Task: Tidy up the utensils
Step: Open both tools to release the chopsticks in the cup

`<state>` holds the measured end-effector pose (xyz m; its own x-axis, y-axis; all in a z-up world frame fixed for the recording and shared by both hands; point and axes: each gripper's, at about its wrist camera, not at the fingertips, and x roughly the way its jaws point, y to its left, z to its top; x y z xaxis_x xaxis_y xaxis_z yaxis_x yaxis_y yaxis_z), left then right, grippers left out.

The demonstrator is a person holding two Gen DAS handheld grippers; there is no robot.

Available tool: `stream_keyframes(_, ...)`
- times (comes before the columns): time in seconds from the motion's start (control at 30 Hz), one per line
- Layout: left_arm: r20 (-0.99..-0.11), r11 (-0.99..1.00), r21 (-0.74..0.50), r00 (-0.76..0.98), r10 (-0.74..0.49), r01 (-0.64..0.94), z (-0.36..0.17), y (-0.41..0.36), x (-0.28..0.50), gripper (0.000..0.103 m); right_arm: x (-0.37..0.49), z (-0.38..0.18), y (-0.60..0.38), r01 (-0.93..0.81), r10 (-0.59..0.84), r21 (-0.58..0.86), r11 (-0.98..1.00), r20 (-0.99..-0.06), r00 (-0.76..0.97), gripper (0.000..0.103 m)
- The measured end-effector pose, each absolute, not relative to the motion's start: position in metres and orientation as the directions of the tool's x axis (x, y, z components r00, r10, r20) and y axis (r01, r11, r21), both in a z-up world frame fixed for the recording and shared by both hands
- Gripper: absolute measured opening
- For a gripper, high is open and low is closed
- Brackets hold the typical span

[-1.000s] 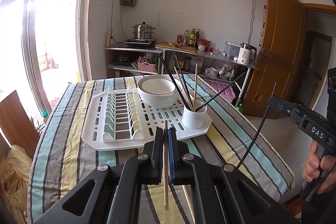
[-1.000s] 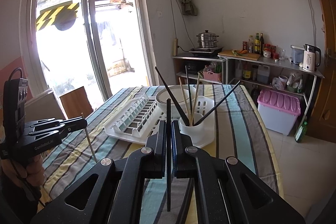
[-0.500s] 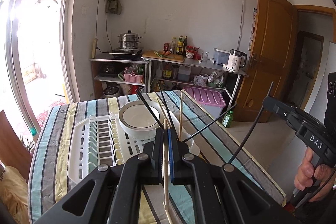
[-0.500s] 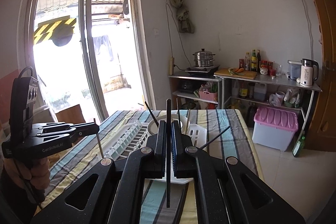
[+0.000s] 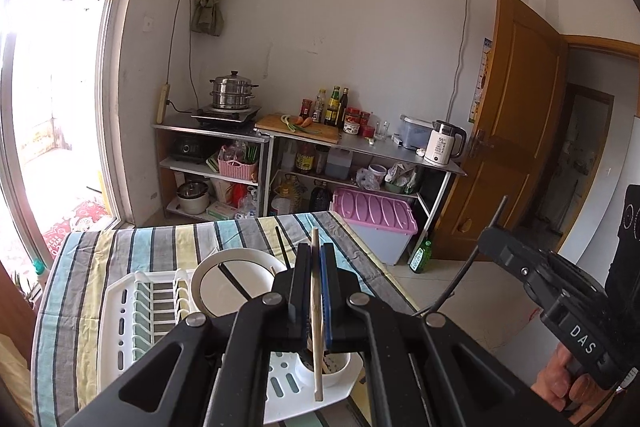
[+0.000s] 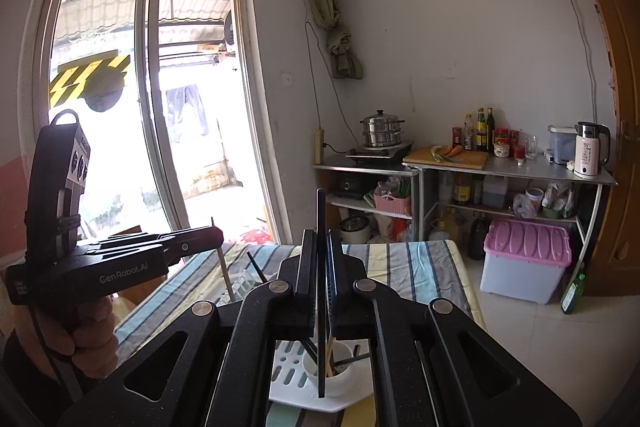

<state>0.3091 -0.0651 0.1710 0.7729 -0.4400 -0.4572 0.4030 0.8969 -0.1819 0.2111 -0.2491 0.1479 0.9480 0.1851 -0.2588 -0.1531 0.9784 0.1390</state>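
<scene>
My left gripper [image 5: 316, 251] is shut on a pale wooden chopstick [image 5: 317, 347] that stands upright, its lower end hanging just above the white utensil cup [image 5: 340, 375]. My right gripper [image 6: 321, 239] is shut on a black chopstick [image 6: 321, 367], also upright, with its tip over the same cup [image 6: 344, 377]. Several chopsticks lean in the cup. The cup sits at a corner of the white drying rack [image 5: 120, 327]. Each view shows the other gripper beside it: the right gripper [image 5: 494, 239] with its black chopstick [image 5: 460, 283], the left gripper [image 6: 216, 233] with its wooden chopstick [image 6: 225, 271].
A white bowl [image 5: 236, 285] lies in the rack on the striped tablecloth [image 5: 80, 267]. Beyond the table stand metal shelves [image 5: 360, 147] with a steamer pot, bottles and a kettle, a pink-lidded box [image 5: 372, 211], a wooden door [image 5: 516, 131] and a glass sliding door [image 6: 160, 107].
Both grippers have risen and moved forward with their chopsticks. The rack and cup have slid down toward the bottom of both views, now under the chopstick tips.
</scene>
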Motion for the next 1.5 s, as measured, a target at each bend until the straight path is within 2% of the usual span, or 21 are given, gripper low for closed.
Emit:
stream_keyframes(0.47,-0.475,0.886,-0.23,0.749,-0.463,0.402,0.139,-0.086,0.364,0.004,0.25,0.129,-0.257,-0.148,0.188,0.153,0.977,-0.293,0.938,0.004)
stream_keyframes(0.97,-0.59,0.913,-0.203,0.699,-0.403,0.354,0.075,-0.085,0.373,0.004,0.268,0.095,-0.264,-0.114,0.17,0.162,0.98,-0.387,0.906,0.004)
stream_keyframes(1.43,-0.583,0.921,-0.188,0.716,-0.385,0.341,0.08,-0.083,0.363,0.005,0.276,0.087,-0.277,-0.069,0.147,0.188,0.98,-0.44,0.886,0.005)
stream_keyframes(1.5,-0.583,0.923,-0.189,0.718,-0.38,0.334,0.08,-0.08,0.361,0.005,0.272,0.088,-0.277,-0.065,0.137,0.174,0.983,-0.437,0.889,0.008)
